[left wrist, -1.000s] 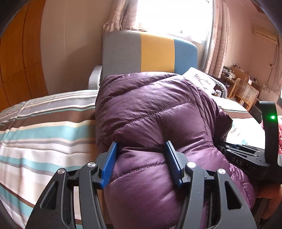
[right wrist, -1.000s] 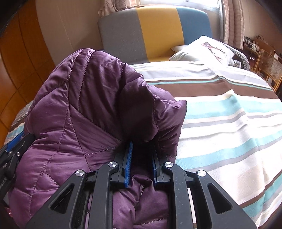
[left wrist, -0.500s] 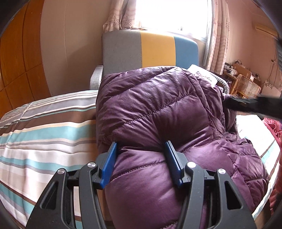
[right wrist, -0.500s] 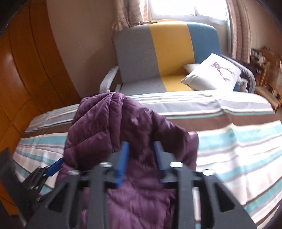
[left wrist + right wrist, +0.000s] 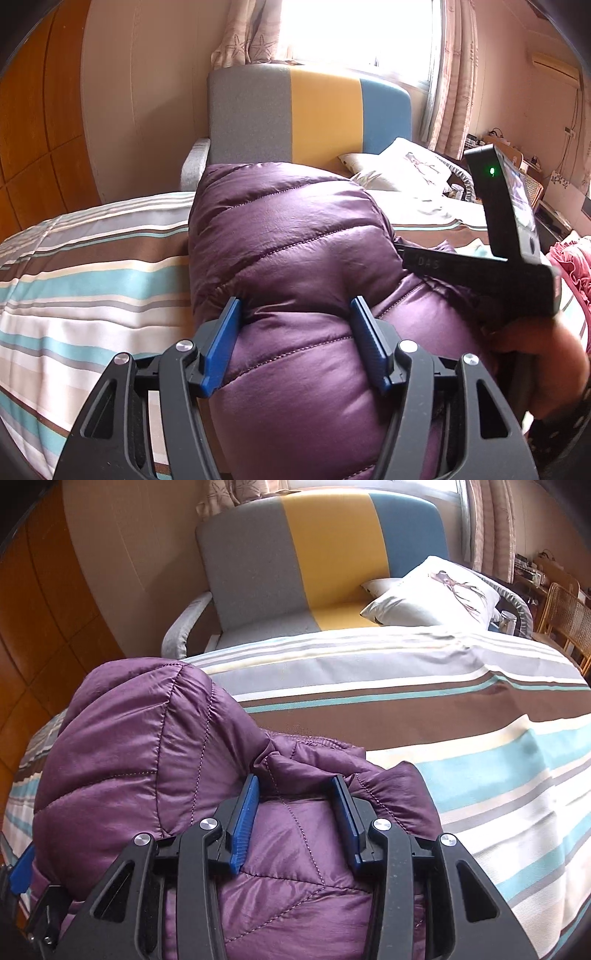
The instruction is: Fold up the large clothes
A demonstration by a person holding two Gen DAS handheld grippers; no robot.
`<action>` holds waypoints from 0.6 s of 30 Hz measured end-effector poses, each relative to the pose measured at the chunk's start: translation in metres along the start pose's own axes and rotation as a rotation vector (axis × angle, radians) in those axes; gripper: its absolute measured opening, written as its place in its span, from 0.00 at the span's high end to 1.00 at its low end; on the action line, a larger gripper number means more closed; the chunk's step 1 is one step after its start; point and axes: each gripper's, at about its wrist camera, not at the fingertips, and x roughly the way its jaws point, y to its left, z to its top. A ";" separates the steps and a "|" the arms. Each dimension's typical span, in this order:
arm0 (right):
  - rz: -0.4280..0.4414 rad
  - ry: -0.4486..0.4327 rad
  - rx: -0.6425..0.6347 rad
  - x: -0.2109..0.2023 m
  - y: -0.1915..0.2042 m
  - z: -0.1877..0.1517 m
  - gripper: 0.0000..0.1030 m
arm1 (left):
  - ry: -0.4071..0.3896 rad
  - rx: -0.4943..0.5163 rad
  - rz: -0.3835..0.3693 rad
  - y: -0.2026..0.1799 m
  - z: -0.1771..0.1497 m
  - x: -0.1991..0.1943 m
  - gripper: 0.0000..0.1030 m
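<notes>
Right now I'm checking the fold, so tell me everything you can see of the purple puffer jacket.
The purple puffer jacket is glossy, quilted fabric with stitched seams and puffy panels, bunched into a rounded heap at the near edge of the striped bedspread. A gathered, elastic-looking hem shows on its far side. The left claw and the right claw each straddle a thick fold, blue fingers pressed against the fabric. No zip, hood or sleeves can be told apart.
</notes>
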 end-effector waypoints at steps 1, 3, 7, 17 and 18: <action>-0.005 -0.007 -0.003 -0.001 0.000 -0.001 0.61 | 0.010 -0.004 -0.003 0.001 0.002 -0.001 0.40; -0.010 -0.015 -0.006 -0.002 0.001 -0.005 0.61 | 0.028 -0.029 -0.021 0.005 0.010 -0.005 0.39; 0.003 -0.021 0.010 -0.003 -0.003 -0.008 0.61 | 0.037 -0.085 0.006 0.013 0.041 -0.005 0.37; 0.003 -0.021 0.011 -0.003 -0.002 -0.008 0.60 | 0.181 -0.024 0.146 0.009 0.076 0.072 0.32; 0.003 -0.019 0.011 -0.001 -0.004 -0.008 0.60 | 0.195 -0.018 0.148 0.009 0.073 0.079 0.32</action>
